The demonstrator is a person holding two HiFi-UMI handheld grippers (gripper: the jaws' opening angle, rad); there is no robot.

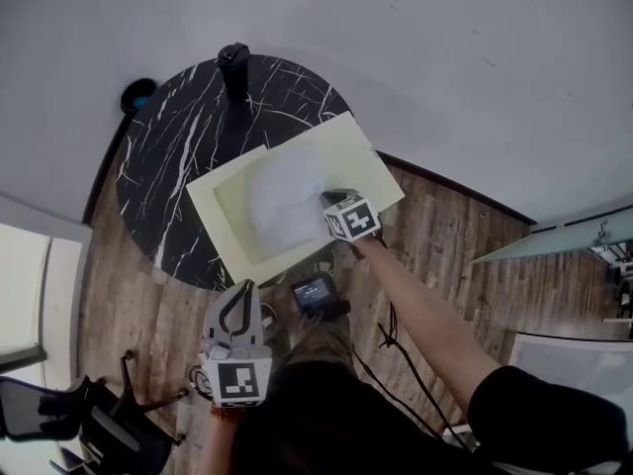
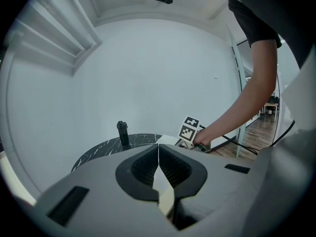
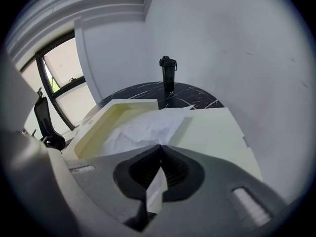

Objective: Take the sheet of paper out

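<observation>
Left tool (image 2: 158,151) is clenched on a cream sliver, I reckon the near corner of the cream box (image 1: 341,146), to steady it. Right tool (image 3: 160,149) pinches the crumpled sheet of paper (image 3: 143,127), lying partly in the box. Only the 2 tool views show those grips - the head view shows the box overhanging the table (image 1: 178,146).

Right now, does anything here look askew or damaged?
Yes. The white sheet of paper is creased and crumpled, pinched in the shut right gripper. The pale yellow open box also sits askew, overhanging the edge of the round black marble table.
</observation>
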